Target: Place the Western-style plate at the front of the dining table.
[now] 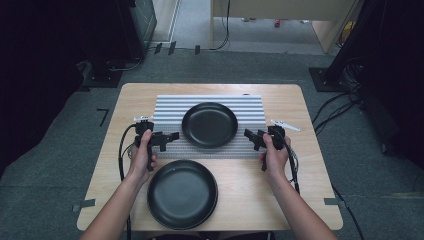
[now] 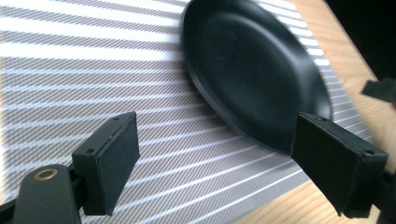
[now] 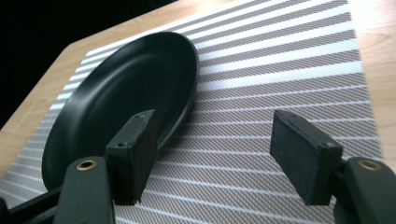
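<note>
The left tool's pad (image 2: pixel 327 154) hides the plate (image 2: pixel 252 70) rim.

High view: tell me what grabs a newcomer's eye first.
Two black plates: one sits in the middle of a striped mat, the other lies on the bare table near the front edge. A hand-held gripper flanks the mat plate on each side, left and right, both with open jaws pointing at it and holding nothing.

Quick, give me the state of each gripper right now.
Left gripper: jaws open, holding nothing, beside the black plate on the striped mat.
Right gripper: jaws open, holding nothing, on the plate's other side.
</note>
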The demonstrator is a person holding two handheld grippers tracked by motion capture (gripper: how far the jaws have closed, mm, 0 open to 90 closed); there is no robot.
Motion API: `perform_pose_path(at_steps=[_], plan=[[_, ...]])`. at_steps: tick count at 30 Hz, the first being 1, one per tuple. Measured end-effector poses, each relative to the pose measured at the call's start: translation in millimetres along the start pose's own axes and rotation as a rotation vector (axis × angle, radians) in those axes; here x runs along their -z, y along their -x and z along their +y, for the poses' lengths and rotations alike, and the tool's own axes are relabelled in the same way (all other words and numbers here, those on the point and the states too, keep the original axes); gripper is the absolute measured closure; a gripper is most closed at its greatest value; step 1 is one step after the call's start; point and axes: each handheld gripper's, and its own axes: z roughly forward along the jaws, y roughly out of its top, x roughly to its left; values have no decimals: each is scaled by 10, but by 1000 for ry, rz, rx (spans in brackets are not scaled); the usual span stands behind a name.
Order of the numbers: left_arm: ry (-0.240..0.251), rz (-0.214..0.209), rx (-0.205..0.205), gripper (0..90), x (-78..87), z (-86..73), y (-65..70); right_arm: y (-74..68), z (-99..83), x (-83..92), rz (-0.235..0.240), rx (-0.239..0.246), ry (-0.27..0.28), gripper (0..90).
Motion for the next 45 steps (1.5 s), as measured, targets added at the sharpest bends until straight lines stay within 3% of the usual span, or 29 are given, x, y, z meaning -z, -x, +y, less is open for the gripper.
perform_pose_path(at_steps=[4,15,20,45], plan=[[0,-4,29,152,81,-77,-77,29,-26,82,7,24,-9,305],[34,15,-7,136,330,-273,-128,135,-97,318,15,42,-21,294],[57,-22,36,130,449,-355,-203,207,-147,426,14,48,-25,292],[80,62,57,117,876,-822,-561,557,-338,987,-4,54,-4,281]])
